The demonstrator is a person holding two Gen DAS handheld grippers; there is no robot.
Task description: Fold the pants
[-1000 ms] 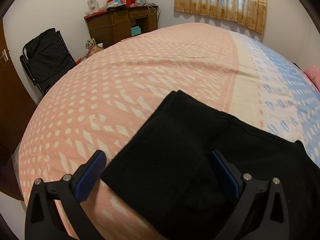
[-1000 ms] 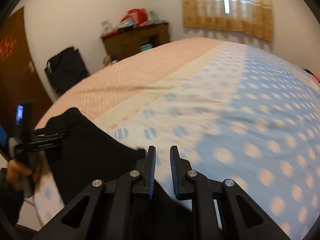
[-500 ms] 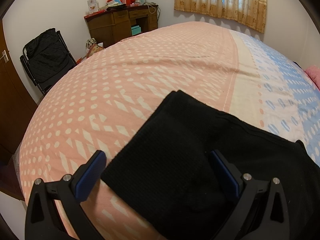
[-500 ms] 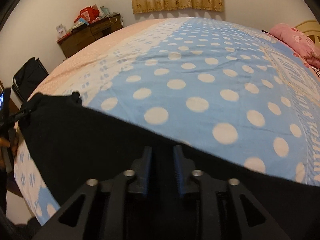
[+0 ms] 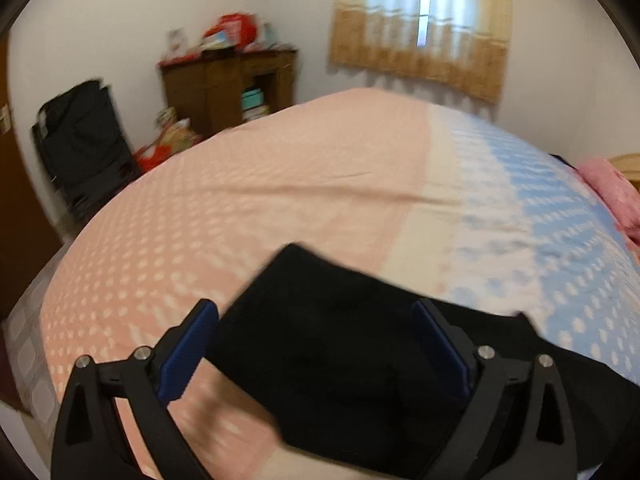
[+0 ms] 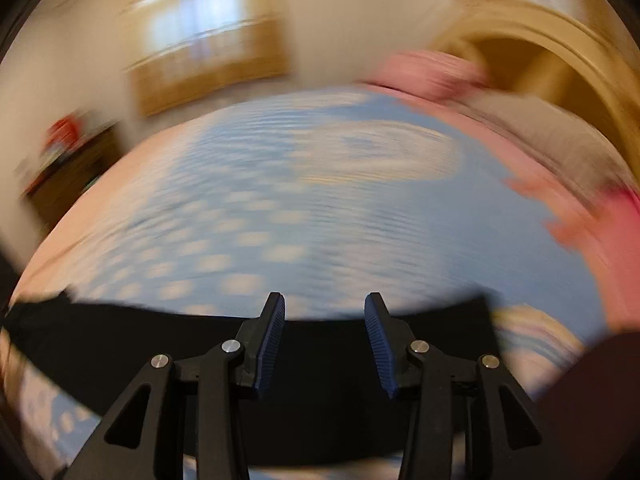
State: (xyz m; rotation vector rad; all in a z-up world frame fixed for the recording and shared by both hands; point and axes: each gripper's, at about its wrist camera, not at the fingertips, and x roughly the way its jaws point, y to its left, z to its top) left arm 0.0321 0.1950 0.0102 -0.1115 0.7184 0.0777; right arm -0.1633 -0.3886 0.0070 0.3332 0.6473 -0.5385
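The black pants [image 5: 340,360] lie in a long folded strip on the bed's patterned cover [image 5: 280,200]. My left gripper [image 5: 314,306] hovers open and wide over the strip's squared left end, its blue pads [image 5: 184,360] clear of the cloth. The right wrist view is heavily blurred. There my right gripper [image 6: 324,298] hangs over the far edge of the pants [image 6: 120,340], near their right end. Its jaws are opening, with only cloth below them and nothing pressed between the pads.
A wooden desk [image 5: 228,84] with clutter and a black folding chair [image 5: 84,148] stand beyond the bed's left side. A curtained window [image 5: 420,40] is on the far wall. Pink bedding [image 6: 440,68] and a wooden headboard [image 6: 560,60] lie to the right.
My right gripper has swung far to the right along the pants and its narrow jaw gap has widened. My left gripper has lifted and tilted up a little over the same end.
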